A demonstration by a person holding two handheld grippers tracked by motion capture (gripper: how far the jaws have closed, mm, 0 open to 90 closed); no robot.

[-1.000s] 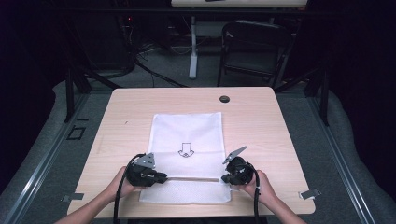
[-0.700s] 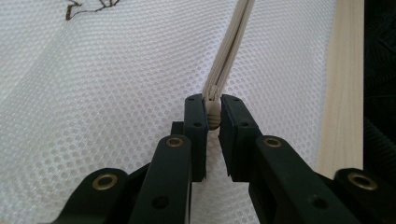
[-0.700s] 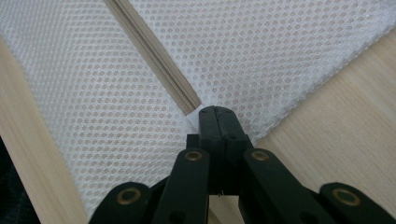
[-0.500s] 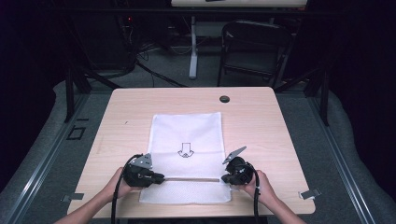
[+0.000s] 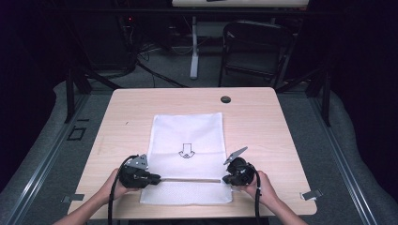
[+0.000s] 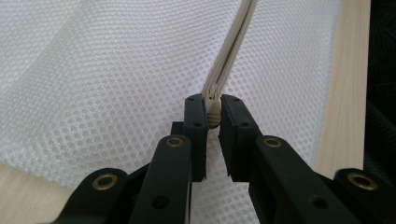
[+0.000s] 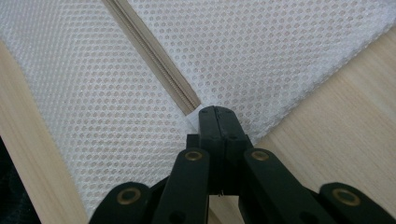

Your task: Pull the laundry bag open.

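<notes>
A: Okay, quick pass. White mesh bag (image 5: 187, 154) lies flat on the table (image 5: 263, 117), its near edge close to the table's near edge. Beige zipper (image 5: 190, 179) runs across the bag near that edge, black arrow mark (image 5: 186, 150) printed just beyond the zipper.

B: Grippers?

A: Left gripper (image 6: 213, 120) is at the zipper's left end, jaws narrowed on the small beige zipper pull (image 6: 213, 119), pinching it. Right gripper (image 7: 215, 116) is at the zipper's right end, jaws pressed fully together on the bag's white corner (image 7: 192, 122) just past the zipper tape. In the high view the left gripper (image 5: 158, 178) and right gripper (image 5: 224, 179) face each other along the zipper.

B: Zipper open or closed?

A: Cannot tell; teeth look meshed near the right end in the right gripper view, the rest is too fine to read.

B: Step in hand?

A: My read: draw the pull along the zipper while the right side anchors the bag. To do it well, keep the right pinch fixed so the mesh stays taut, pull straight along the zipper line, low to the bag, no twisting. Grip on the pull is small, so it could slip; mesh could bunch if the anchor drifts toward the arrow mark.
</notes>
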